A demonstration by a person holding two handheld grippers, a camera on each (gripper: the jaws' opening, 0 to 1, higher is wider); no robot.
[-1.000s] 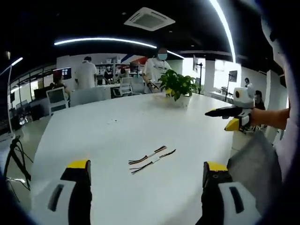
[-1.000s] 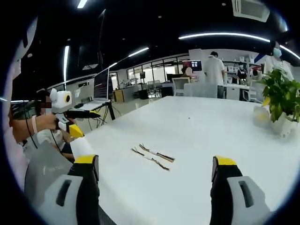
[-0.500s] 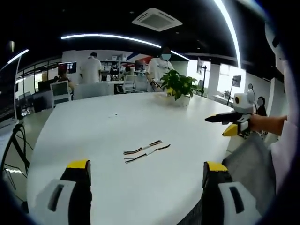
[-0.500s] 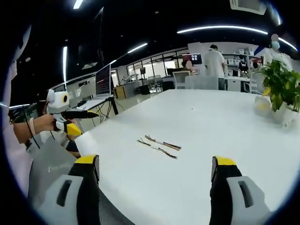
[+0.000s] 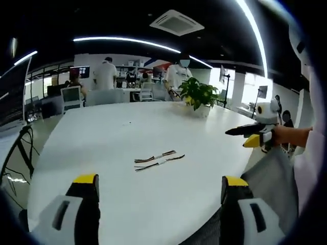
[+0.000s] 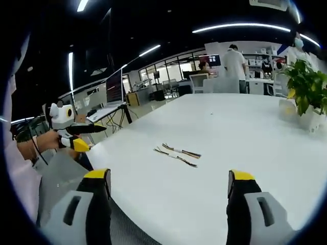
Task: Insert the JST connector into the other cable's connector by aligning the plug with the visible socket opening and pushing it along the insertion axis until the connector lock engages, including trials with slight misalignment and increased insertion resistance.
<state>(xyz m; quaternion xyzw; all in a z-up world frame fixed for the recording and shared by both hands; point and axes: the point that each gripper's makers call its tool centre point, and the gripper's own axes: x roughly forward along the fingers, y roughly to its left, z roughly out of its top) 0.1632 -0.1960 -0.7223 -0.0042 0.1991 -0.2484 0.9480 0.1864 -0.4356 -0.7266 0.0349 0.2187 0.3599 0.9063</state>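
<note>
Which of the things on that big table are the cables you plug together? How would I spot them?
Start at the large white oval table. Near its middle lie two short thin multicoloured cables side by side, each with a small white connector. The leafy green potted plant stands far behind; the cables are flat.

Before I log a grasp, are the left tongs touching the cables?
Apart. In the left gripper view, the open left tongs sit short of the cables, with bare white table between.
</note>
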